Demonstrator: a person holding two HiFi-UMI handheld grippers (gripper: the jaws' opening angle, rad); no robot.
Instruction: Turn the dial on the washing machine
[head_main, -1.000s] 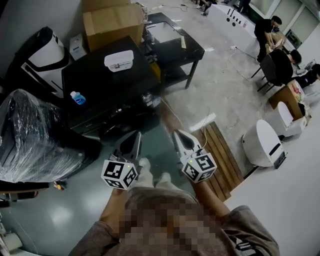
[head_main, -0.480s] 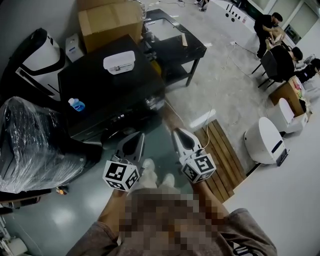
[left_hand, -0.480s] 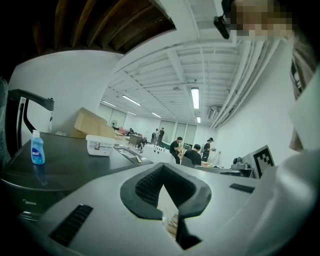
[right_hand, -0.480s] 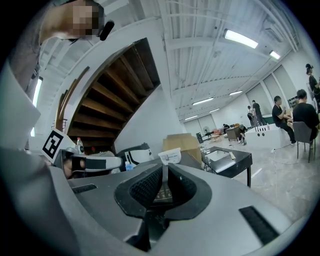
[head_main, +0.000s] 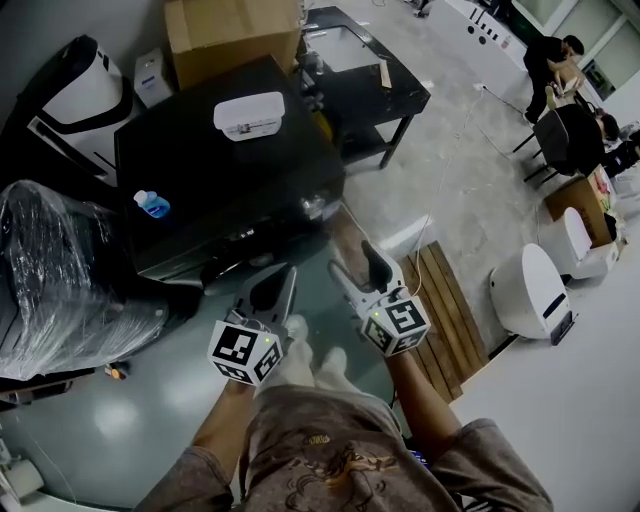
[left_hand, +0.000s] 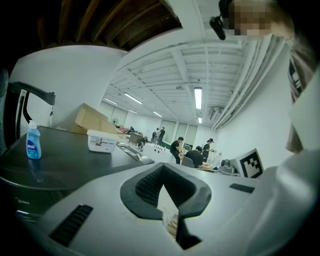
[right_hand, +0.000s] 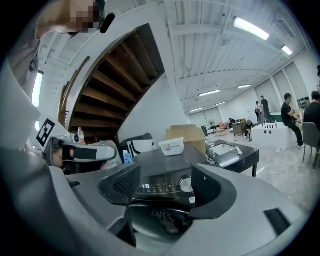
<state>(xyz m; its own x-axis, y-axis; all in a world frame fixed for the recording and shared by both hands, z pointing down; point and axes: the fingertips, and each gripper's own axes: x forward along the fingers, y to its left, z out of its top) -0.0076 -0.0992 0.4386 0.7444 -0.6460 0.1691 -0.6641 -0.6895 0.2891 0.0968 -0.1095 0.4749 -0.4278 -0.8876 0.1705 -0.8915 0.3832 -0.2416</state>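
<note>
The black washing machine (head_main: 215, 160) stands ahead of me, its round silver dial (head_main: 313, 207) on the front panel. Both grippers hang in the air short of it. My right gripper (head_main: 359, 266) points toward the dial, jaws opening, nothing between them. In the right gripper view the dial (right_hand: 186, 184) shows between the spread jaws of the right gripper (right_hand: 166, 174), still some way off, beside the lit display (right_hand: 146, 187). My left gripper (head_main: 282, 274) is shut and empty, lower left of the dial. The left gripper (left_hand: 169, 200) looks across the machine's top (left_hand: 65, 162).
A white tub (head_main: 248, 113) and a blue bottle (head_main: 152, 203) sit on the machine's top. A plastic-wrapped bundle (head_main: 60, 280) is at left, a cardboard box (head_main: 235, 35) and black table (head_main: 365, 75) behind. A wooden pallet (head_main: 445, 315) lies at right. People sit far right.
My right gripper's jaws have gone from shut to spread apart. Both grippers have edged slightly closer to the washing machine. The left gripper stays shut.
</note>
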